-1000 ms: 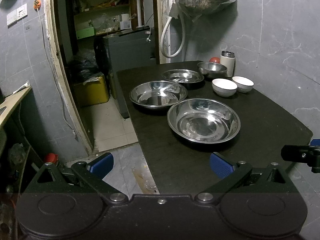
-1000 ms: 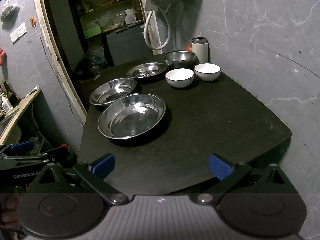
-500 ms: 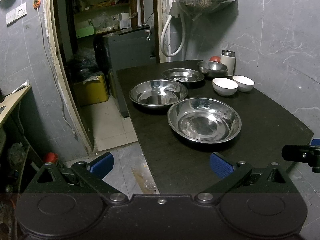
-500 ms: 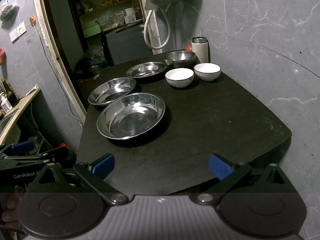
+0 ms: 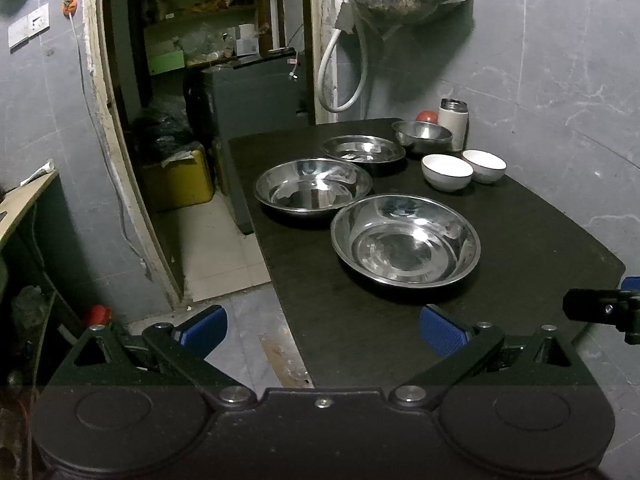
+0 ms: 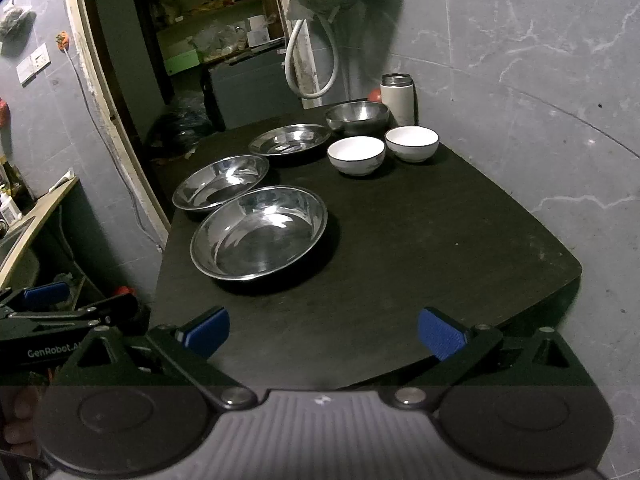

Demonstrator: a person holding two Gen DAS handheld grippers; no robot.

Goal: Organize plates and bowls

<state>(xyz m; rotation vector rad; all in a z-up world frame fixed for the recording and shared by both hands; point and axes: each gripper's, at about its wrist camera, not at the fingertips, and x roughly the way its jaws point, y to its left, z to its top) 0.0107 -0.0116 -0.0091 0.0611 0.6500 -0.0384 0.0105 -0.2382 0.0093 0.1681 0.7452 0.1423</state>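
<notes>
You are holding the left claw (image 5: 320,326) and right claw (image 6: 323,328) spread and empty, barely shifting over the last second, while the nearest round steel plate (image 6: 259,233) is sitting untouched on the dark counter (image 6: 420,240), so organizing is yet to begin.

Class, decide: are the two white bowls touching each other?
Apart. The right wrist view shows a dark strip of table between the nearer white bowl and the farther white bowl.
</notes>
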